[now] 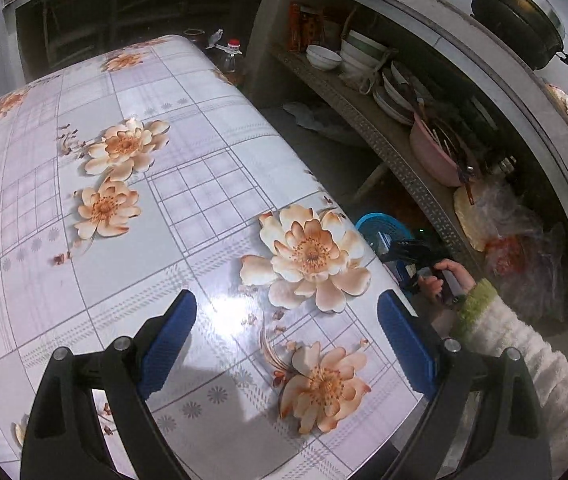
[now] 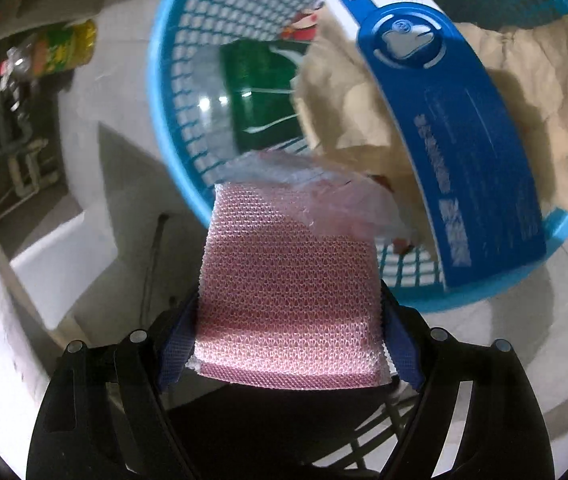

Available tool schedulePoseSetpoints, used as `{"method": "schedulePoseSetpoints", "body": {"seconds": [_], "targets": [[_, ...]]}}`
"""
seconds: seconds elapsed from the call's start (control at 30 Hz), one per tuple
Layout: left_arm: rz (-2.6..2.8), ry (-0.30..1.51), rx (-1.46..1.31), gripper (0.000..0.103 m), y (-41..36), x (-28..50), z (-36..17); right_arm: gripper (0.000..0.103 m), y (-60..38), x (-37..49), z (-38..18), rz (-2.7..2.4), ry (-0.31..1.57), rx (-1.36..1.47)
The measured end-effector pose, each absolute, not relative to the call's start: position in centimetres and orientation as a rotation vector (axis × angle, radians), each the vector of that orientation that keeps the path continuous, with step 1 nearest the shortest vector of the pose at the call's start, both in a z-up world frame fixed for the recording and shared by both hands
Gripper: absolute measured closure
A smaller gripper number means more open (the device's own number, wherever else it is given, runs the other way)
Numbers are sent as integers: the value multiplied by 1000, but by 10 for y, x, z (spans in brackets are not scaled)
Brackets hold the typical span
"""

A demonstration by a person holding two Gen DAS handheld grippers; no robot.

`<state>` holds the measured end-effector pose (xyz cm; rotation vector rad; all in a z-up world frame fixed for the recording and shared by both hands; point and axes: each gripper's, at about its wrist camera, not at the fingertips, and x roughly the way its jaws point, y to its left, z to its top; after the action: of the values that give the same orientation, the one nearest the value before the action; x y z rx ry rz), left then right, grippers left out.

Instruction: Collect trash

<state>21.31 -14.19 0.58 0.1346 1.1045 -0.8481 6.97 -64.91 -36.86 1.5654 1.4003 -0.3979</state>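
Holding the pink sponge (image 2: 287,304) pinched in the right gripper (image 2: 287,320), lower middle of frame, right over the blue basket (image 2: 172,128) for dropping. Left gripper (image 1: 287,340) hangs spread, empty, above the floral table (image 1: 124,240).

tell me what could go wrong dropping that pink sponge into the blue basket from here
1. The right gripper grips the pink mesh sponge over the blue basket's near rim, not its middle; released now, it might catch the rim and land on the floor.
2. The crumpled paper and blue card are already piled high on one side, so the sponge could bounce or slide off them.
3. The loose plastic wrap on the sponge may cling to a pad.
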Motion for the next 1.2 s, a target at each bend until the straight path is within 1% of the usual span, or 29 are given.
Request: {"method": "schedulePoseSetpoints", "body": {"seconds": [0.1, 0.2, 0.37, 0.5, 0.7, 0.77, 0.93, 1.0, 1.07, 1.1, 1.2], "targets": [[-847, 1104, 139, 13, -142, 210, 5, 24, -651, 73, -374, -434, 1413, 1557], [-846, 1086, 148, 13, -139, 204, 7, 21, -648, 76, -367, -468, 1420, 1489], [-855, 1054, 137, 13, -131, 194, 13, 19, -638, 64, -339, -503, 1390, 1365], [-860, 1021, 120, 13, -123, 183, 20, 19, -628, 49, -304, -563, 1316, 1249], [-863, 905, 98, 13, -106, 154, 33, 19, -582, 15, -241, -596, 1138, 1089], [-874, 875, 72, 13, -101, 143, 35, 19, -563, -1, -212, -582, 1071, 1033], [-870, 794, 2, 6, -89, 113, 37, 19, -501, -34, -144, -586, 869, 830], [-866, 759, -18, 6, -87, 102, 39, 15, -469, -54, -110, -604, 781, 699], [-838, 709, -31, 6, -86, 89, 42, 9, -448, -70, -77, -614, 717, 589], [-823, 692, -32, 6, -87, 83, 45, 8, -430, -78, -57, -628, 671, 504], [-752, 664, -26, 6, -91, 69, 53, 8, -401, -93, -22, -662, 563, 376]]}}
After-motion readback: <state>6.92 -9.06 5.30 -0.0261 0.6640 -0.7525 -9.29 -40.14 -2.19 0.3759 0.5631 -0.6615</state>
